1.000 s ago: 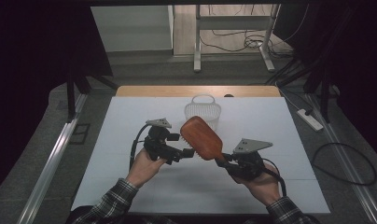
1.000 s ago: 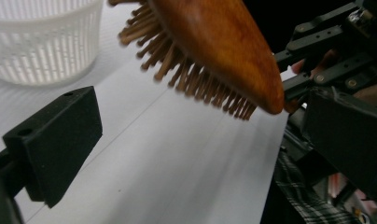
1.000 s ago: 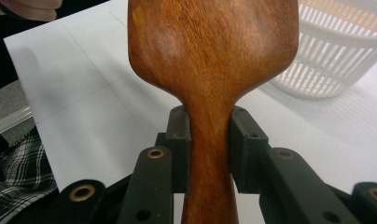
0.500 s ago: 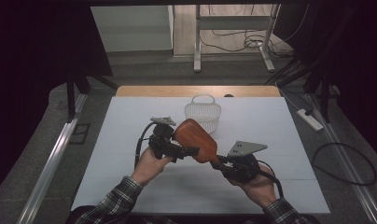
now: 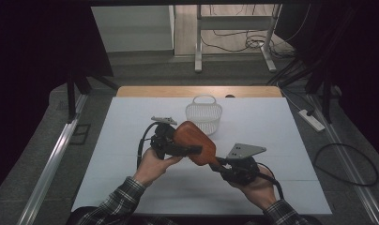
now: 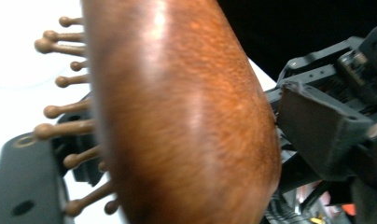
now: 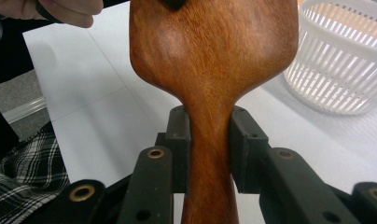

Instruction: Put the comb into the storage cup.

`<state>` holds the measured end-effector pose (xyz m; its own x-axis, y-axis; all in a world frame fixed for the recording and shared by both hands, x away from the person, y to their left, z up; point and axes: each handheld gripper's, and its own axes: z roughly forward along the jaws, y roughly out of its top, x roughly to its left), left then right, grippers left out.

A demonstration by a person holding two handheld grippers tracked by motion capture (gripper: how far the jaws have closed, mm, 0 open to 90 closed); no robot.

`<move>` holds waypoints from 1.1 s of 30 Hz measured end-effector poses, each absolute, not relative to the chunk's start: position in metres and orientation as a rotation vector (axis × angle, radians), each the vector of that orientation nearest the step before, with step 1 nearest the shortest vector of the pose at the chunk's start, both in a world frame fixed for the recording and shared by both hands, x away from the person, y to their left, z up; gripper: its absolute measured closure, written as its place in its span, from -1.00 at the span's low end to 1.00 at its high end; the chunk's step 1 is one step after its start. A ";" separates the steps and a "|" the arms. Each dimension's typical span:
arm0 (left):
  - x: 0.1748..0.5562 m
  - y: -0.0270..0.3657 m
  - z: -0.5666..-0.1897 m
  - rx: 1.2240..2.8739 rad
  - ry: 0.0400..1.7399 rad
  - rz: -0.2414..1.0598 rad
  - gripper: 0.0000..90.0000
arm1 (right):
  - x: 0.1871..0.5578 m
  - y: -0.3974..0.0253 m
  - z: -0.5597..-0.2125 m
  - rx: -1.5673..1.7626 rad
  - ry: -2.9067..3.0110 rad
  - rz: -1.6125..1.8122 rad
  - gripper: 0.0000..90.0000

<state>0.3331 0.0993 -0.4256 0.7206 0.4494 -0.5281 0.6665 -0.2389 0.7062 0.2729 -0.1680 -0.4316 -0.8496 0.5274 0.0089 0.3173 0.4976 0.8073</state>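
A reddish-brown wooden hairbrush point(image 5: 194, 143) hangs above the white table, held between both grippers. My right gripper point(image 5: 220, 165) is shut on its narrow handle; in the right gripper view the two black jaws point(image 7: 209, 135) press the handle point(image 7: 209, 154) from both sides. My left gripper point(image 5: 187, 149) comes in from the left and straddles the brush head. In the left gripper view the glossy back of the head point(image 6: 177, 116) sits between the jaws, one pad point(image 6: 317, 126) against its back and the knobbed bristles point(image 6: 60, 126) touching the other jaw.
A white slatted plastic basket point(image 5: 204, 117) with a handle stands upright just behind the brush, also at the right of the right gripper view point(image 7: 345, 70). A white sheet point(image 5: 281, 131) covers the table. Plaid sleeves enter from below. Cables and a power strip lie on the floor.
The brush has tilted and sunk a little toward the person. The left gripper has moved in from beside the brush head and closed round it. The right gripper kept hold of the handle.
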 end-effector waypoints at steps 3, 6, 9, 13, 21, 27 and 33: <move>0.335 0.103 -0.426 1.848 0.866 -0.310 -0.45 | 0.273 -0.169 -0.432 0.721 2.503 1.276 0.60; 0.336 0.104 -0.428 1.830 0.872 -0.350 -0.35 | 0.274 -0.169 -0.432 0.718 2.504 1.271 0.60; 0.337 0.106 -0.430 1.796 0.880 -0.397 -0.26 | 0.274 -0.168 -0.433 0.719 2.511 1.258 0.60; 0.340 0.111 -0.433 1.742 0.879 -0.472 -0.07 | 0.274 -0.167 -0.435 0.709 2.520 1.237 0.60; 0.343 0.114 -0.440 1.703 0.870 -0.560 0.19 | 0.276 -0.162 -0.442 0.687 2.540 1.194 0.60; 0.343 0.114 -0.438 1.720 0.829 -0.540 0.28 | 0.276 -0.161 -0.443 0.661 2.530 1.177 0.58; 0.342 0.115 -0.433 1.735 0.814 -0.489 0.31 | 0.276 -0.160 -0.442 0.644 2.508 1.155 0.34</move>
